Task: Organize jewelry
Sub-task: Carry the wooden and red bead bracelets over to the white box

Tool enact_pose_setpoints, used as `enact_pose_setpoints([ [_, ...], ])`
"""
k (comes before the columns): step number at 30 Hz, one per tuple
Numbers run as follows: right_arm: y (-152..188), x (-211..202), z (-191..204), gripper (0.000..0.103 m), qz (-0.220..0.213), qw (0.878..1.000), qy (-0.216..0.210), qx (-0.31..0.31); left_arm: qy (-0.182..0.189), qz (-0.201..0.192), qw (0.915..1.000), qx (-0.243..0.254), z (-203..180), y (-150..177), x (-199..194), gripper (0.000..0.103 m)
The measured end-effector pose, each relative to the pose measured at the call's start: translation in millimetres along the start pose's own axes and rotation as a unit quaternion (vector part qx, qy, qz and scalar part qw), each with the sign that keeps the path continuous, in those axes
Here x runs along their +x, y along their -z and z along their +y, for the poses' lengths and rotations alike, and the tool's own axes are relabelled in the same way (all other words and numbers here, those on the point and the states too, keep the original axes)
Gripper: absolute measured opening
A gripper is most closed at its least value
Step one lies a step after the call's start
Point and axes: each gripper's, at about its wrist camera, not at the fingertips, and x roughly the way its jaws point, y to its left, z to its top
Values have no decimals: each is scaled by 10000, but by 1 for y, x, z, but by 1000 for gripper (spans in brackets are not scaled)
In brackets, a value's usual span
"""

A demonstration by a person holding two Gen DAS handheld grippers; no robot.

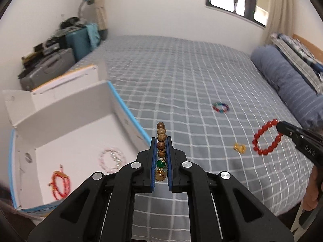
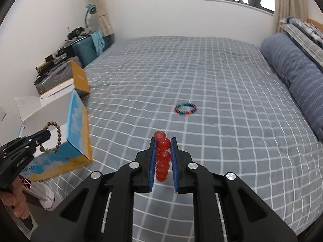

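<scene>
Jewelry is in both grips at once: the left hand-held gripper (image 1: 161,151) pinches a wooden bead bracelet (image 1: 161,139) edge-on between its blue pads, with a green bead and a gold-capped bead low between the fingers. The right hand-held gripper (image 2: 163,151) pinches a red bead bracelet (image 2: 162,157), its loop likewise running up between the pads. Both bracelets hang clear of the bed (image 1: 181,76).

Just to the left of the left gripper stands the open white box (image 1: 80,133) with blue edges, already holding a pale beaded bracelet (image 1: 112,159) and a red-orange string piece (image 1: 59,183). On the checked sheet a small gold trinket (image 1: 239,147) lies near the right gripper, and a multicoloured bracelet (image 1: 221,107) lies farther out, well apart from the box.

The likely next step is carrying both pieces over the box. Risks, as I judge them: round beads can roll between flat pads, so a quick swing or tilt could let a bracelet slip onto the bed short of the box; the raised flaps could snag a dangling loop; and two grippers converging on one opening could knock together.
</scene>
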Motion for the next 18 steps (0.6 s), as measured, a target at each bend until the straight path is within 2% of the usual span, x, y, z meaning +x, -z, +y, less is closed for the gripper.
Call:
enact_pose_setpoints([
  [8, -33, 15, 64, 13, -136, 9983, -443, -363, -451, -193, 9983, -316, 48, -9, -23, 8],
  [18, -63, 21, 151, 13, -244, 9909, -1009, -852, -985, -103, 9912, -874, 116, 4, -30, 8],
])
